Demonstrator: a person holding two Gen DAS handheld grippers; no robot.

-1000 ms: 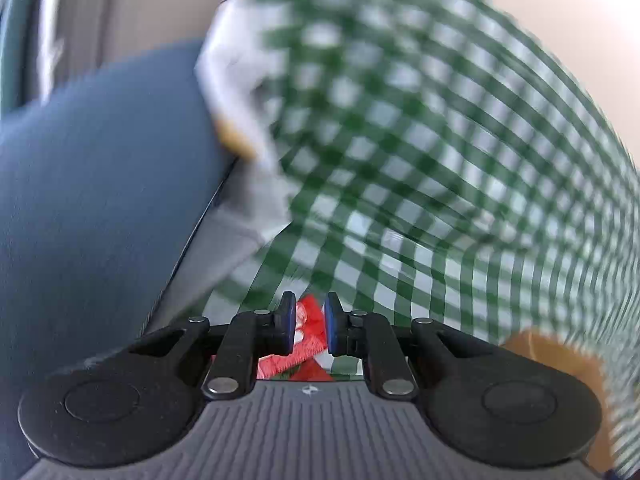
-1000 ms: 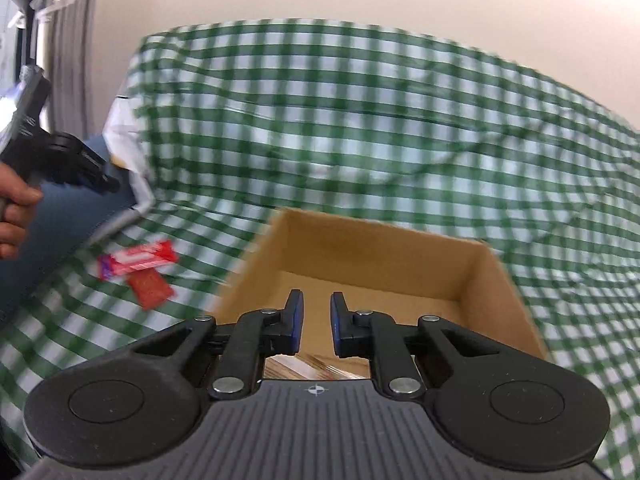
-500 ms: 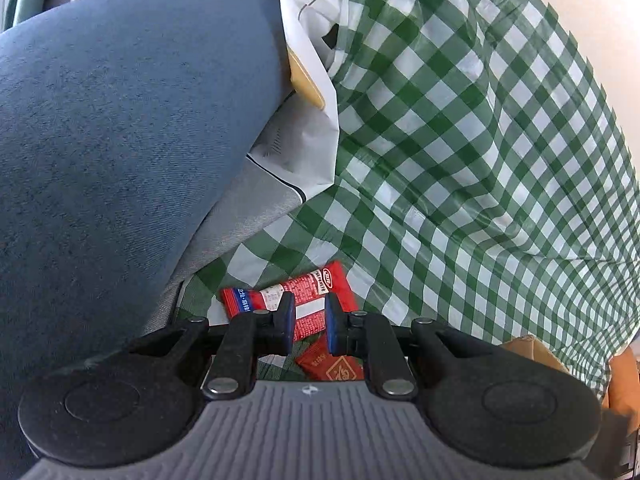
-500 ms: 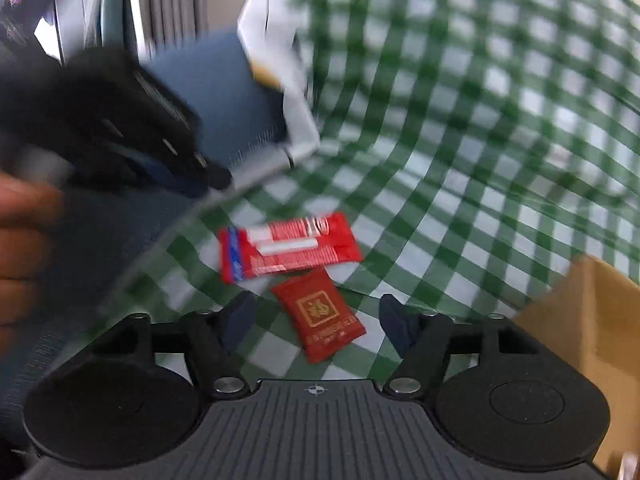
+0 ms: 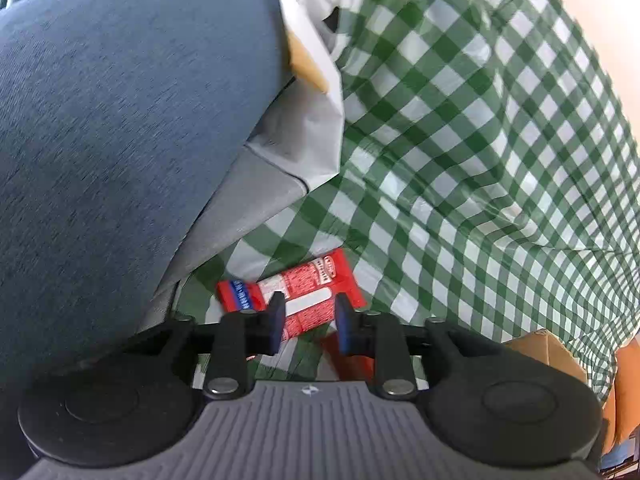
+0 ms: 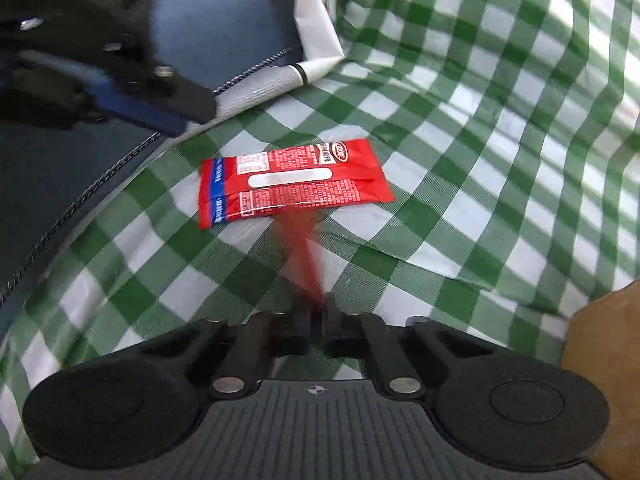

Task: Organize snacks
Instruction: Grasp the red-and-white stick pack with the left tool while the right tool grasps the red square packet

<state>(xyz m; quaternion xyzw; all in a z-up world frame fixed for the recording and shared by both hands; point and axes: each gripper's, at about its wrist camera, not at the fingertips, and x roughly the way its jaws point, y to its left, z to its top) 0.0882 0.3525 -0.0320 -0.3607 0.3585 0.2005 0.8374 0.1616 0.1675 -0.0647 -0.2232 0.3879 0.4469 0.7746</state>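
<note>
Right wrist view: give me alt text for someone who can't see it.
The right gripper, just closed, pinches a small red packet, blurred, above a green-checked cloth. A longer red snack bar lies flat just beyond it. The left gripper reaches in from upper left; a cardboard box corner shows at right.

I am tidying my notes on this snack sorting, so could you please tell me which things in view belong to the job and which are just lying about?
Part of the job:
- long red snack packet
- small red sachet, pinched in the right tool
- cardboard box
- left tool, open

Lying about:
- green checked cloth
- blue cushion
- white bag
</note>
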